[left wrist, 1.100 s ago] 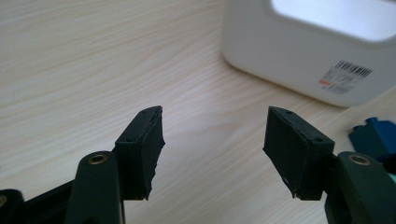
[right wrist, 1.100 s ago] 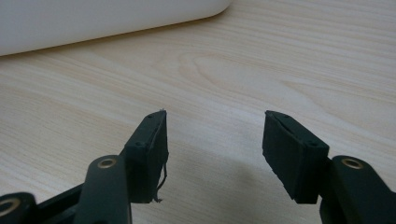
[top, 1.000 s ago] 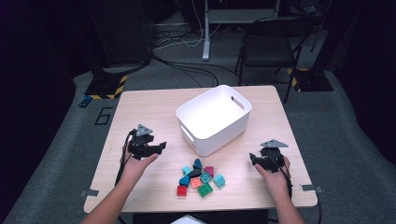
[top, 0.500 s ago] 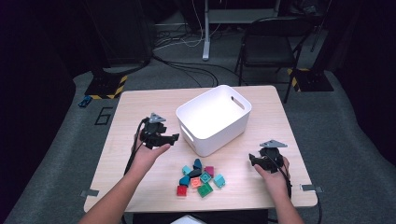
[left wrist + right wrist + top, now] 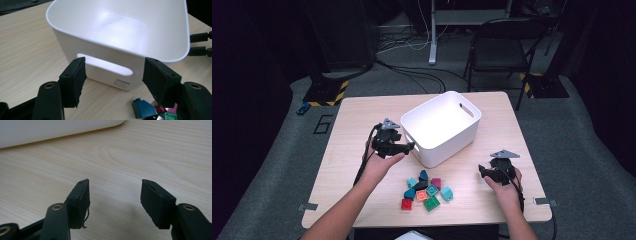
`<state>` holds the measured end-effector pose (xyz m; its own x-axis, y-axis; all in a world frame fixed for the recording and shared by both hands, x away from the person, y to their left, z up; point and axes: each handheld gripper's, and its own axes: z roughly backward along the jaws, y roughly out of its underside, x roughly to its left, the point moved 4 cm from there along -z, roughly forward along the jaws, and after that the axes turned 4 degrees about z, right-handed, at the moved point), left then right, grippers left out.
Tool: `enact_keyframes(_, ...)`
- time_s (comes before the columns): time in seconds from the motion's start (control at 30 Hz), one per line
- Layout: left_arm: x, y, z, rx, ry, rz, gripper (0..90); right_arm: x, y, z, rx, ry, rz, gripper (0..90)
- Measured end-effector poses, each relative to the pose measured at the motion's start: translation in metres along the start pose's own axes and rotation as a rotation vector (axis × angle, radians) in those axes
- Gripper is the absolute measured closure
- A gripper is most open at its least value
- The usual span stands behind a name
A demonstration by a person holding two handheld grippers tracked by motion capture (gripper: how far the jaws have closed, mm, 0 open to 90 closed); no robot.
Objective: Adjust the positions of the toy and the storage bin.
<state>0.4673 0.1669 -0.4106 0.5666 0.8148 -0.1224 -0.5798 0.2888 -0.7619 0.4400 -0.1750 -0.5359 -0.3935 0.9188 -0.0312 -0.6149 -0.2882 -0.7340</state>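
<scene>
A white plastic bin stands in the middle of the table, and nothing shows in the part of its inside that I see. My left gripper hovers at its near-left corner. In the left gripper view the left gripper faces the bin's wall and handle slot. Its jaws have just been opening and nothing is between them. Several small blocks in red, green, teal and pink lie in front of the bin. My right gripper rests open on the table at the right, over bare wood.
The wooden table has free room at its left and far side. The block pile lies just right of my left jaws. The bin's rim runs along the top of the right gripper view. A chair and cables sit on the floor beyond.
My left gripper has risen and moved right, up to the bin's corner, and its jaws stand wider apart. The right gripper has stayed in place.
</scene>
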Motion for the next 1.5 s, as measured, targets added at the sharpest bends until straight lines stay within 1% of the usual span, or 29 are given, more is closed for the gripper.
enact_keyframes(0.03, -0.004, -0.005, -0.001, 0.005, 0.006, -0.009, 32.6, 0.000, 0.000, 0.000, 0.004, 0.000, 0.001, 39.8)
enact_keyframes(0.2, -0.010, -0.012, -0.006, 0.016, 0.011, -0.004, 30.8, -0.001, 0.001, -0.001, 0.003, -0.003, -0.011, 39.8)
enact_keyframes(0.23, -0.011, -0.014, -0.008, 0.009, 0.006, -0.004, 30.8, -0.001, 0.001, -0.001, 0.003, -0.003, -0.011, 39.8)
enact_keyframes(0.27, -0.011, -0.014, -0.009, 0.019, -0.003, -0.013, 30.8, -0.001, 0.001, -0.001, 0.003, -0.005, -0.016, 39.8)
enact_keyframes(0.3, -0.011, -0.013, -0.015, 0.022, -0.004, 0.003, 29.7, -0.002, 0.001, -0.001, 0.002, -0.004, -0.018, 39.8)
enact_keyframes(0.33, -0.011, -0.013, -0.015, 0.022, -0.004, 0.003, 29.1, -0.002, 0.001, -0.001, 0.002, -0.004, -0.018, 39.8)
enact_keyframes(0.37, -0.011, -0.013, -0.017, 0.017, 0.003, 0.020, 29.1, -0.002, 0.001, -0.001, 0.002, -0.004, -0.018, 39.8)
enact_keyframes(0.4, -0.010, -0.013, -0.019, 0.022, 0.010, 0.026, 29.0, -0.002, 0.001, -0.001, 0.002, -0.005, -0.018, 39.8)
enact_keyframes(0.43, -0.010, -0.012, -0.021, 0.017, 0.008, 0.034, 28.9, -0.001, 0.001, -0.001, 0.002, -0.007, -0.018, 39.7)
enact_keyframes(0.5, -0.008, -0.013, -0.024, 0.011, -0.024, 0.015, 26.2, -0.001, 0.001, -0.001, 0.002, -0.005, -0.011, 39.7)
enact_keyframes(0.57, -0.007, -0.013, -0.024, 0.005, -0.034, 0.011, 26.1, 0.000, 0.001, -0.001, 0.002, -0.006, -0.007, 39.8)
enact_keyframes(0.63, -0.004, -0.014, -0.025, 0.010, -0.044, 0.002, 26.2, 0.001, 0.000, -0.001, 0.000, -0.008, -0.004, 39.7)
enact_keyframes(0.67, -0.003, -0.015, -0.026, 0.004, -0.042, 0.009, 26.2, 0.002, -0.001, 0.000, -0.004, -0.006, -0.007, 39.7)
enact_keyframes(0.73, 0.000, -0.015, -0.025, 0.008, -0.040, 0.014, 26.7, 0.003, -0.002, 0.001, -0.010, -0.009, 0.009, 39.2)
enact_keyframes(0.77, 0.002, -0.015, -0.025, 0.020, -0.042, 0.008, 27.4, 0.004, -0.003, 0.001, -0.016, -0.010, 0.019, 39.0)
enact_keyframes(0.8, 0.003, -0.015, -0.026, 0.008, -0.044, 0.019, 27.9, 0.007, -0.006, 0.002, -0.019, -0.017, 0.029, 38.1)
enact_keyframes(0.87, 0.005, -0.016, -0.025, 0.016, -0.045, 0.017, 29.0, 0.008, -0.008, 0.003, -0.023, -0.025, 0.029, 37.9)
enact_keyframes(0.93, 0.008, -0.016, -0.025, 0.024, -0.050, 0.004, 29.5, 0.011, -0.013, 0.005, -0.037, -0.045, 0.027, 37.5)
enact_keyframes(0.97, 0.011, -0.016, -0.025, 0.029, -0.053, 0.002, 29.7, 0.014, -0.019, 0.005, -0.048, -0.067, 0.034, 36.7)
enact_keyframes(1.03, 0.018, -0.016, -0.025, 0.032, -0.061, 0.016, 30.2, 0.015, -0.026, 0.006, -0.060, -0.079, 0.033, 36.7)
enact_keyframes(1.07, 0.018, -0.016, -0.025, 0.032, -0.061, 0.016, 30.6, 0.015, -0.030, 0.005, -0.069, -0.091, 0.033, 36.7)
enact_keyframes(1.1, 0.021, -0.015, -0.025, 0.038, -0.060, 0.020, 30.6, 0.015, -0.030, 0.005, -0.069, -0.091, 0.033, 36.7)
enact_keyframes(1.13, 0.027, -0.013, -0.026, 0.049, -0.056, 0.029, 32.6, 0.016, -0.040, 0.004, -0.089, -0.102, 0.025, 36.6)
enact_keyframes(1.17, 0.027, -0.013, -0.026, 0.049, -0.056, 0.029, 33.0, 0.016, -0.040, 0.004, -0.089, -0.102, 0.025, 36.6)
enact_keyframes(1.27, 0.035, -0.010, -0.026, 0.068, -0.054, 0.028, 34.2, 0.017, -0.052, 0.002, -0.115, -0.110, 0.046, 36.3)
enact_keyframes(1.33, 0.039, -0.009, -0.025, 0.069, -0.050, 0.034, 34.4, 0.018, -0.054, 0.002, -0.120, -0.114, 0.048, 36.3)
enact_keyframes(1.37, 0.042, -0.009, -0.025, 0.062, -0.053, 0.031, 34.8, 0.019, -0.056, 0.003, -0.125, -0.118, 0.047, 36.3)
enact_keyframes(1.43, 0.047, -0.009, -0.022, 0.061, -0.062, 0.015, 37.3, 0.023, -0.060, 0.003, -0.139, -0.130, 0.065, 36.2)
enact_keyframes(1.5, 0.052, -0.009, -0.020, 0.052, -0.059, 0.013, 37.9, 0.024, -0.061, 0.003, -0.139, -0.134, 0.070, 36.2)
